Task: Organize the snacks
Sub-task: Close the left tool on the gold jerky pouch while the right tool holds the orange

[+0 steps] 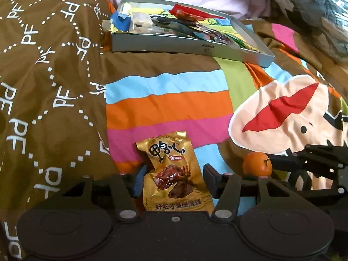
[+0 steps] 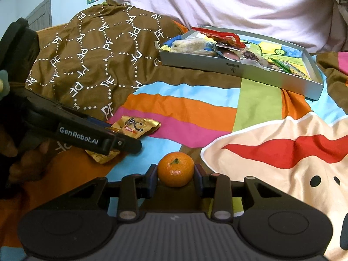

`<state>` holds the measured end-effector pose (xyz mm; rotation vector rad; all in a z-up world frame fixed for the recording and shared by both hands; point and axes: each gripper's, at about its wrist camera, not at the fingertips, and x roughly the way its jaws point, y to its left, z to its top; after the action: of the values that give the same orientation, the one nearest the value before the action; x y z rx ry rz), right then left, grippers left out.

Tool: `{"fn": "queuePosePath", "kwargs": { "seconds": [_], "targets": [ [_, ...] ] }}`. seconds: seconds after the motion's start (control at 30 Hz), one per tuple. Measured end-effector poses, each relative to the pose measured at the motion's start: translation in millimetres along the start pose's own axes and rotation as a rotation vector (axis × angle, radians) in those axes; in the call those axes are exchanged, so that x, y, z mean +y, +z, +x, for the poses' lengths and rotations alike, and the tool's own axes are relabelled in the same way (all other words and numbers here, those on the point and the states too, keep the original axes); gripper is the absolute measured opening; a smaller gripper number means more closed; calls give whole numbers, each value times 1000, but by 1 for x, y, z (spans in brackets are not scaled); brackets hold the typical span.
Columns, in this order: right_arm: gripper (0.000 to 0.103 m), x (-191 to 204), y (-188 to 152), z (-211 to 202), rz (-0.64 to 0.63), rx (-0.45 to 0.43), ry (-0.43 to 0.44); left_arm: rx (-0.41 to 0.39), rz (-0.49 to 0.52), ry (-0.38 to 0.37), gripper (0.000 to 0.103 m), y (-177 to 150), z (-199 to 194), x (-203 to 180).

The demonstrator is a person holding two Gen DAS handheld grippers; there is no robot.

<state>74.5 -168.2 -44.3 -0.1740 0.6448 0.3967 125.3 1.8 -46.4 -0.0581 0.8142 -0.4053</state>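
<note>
the relation that counts is each snack's bearing to the grey tray (image 1: 189, 50): in both wrist views the tray lies up the bed toward 12 to 1 o'clock, well apart from both grippers, with striped bedspread (image 1: 169, 100) between.

the left gripper (image 1: 174, 180) has the gold snack packet (image 1: 174, 174) lying between its fingers, long axis running 6 to 12 o'clock along the gripper's own line. the finger at 9 o'clock looks to touch the packet's edge, while the one at 3 o'clock stands just clear of it, so the jaws look released or only half drawn in; no firm grasp shows. in the right wrist view the packet (image 2: 132, 128) lies flat on the bedspread at 10 o'clock under the left gripper's arm.

the right gripper (image 2: 175, 175) has the mandarin (image 2: 175, 169) squarely between its pads, both sides against the peel or very nearly so; it appears clenched on the fruit, which sits low, near or on the cloth.

the tray already holds a jumble of wrappers, thickest at its 9 o'clock end, with bare printed floor toward 3 o'clock. judged from this, the right gripper is the nearer to that free end, and the mandarin, being round, may roll once let go there.
</note>
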Motion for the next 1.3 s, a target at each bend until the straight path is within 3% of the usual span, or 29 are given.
{"fn": "queuePosePath", "kwargs": {
  "seconds": [0.17,0.33,0.5,0.57,1.07,1.3],
  "targets": [
    [39,-3,-1,-3,23,-9,-21,-1,46,-1,77,1,7,-4],
    [40,-10,-2,-3,62,-9,-35,-1,154,38,78,0,16,-15],
    [40,-12,-3,-2,67,-7,-43,-5,146,54,68,3,15,-13],
    [40,-10,-3,-2,62,-7,-46,-8,142,63,57,4,15,-12],
    [40,-7,-3,-4,47,-13,-51,-23,108,33,49,8,10,-13],
    [40,-7,-3,-6,53,-21,-49,-54,71,-43,48,8,6,-13]
  ]
}}
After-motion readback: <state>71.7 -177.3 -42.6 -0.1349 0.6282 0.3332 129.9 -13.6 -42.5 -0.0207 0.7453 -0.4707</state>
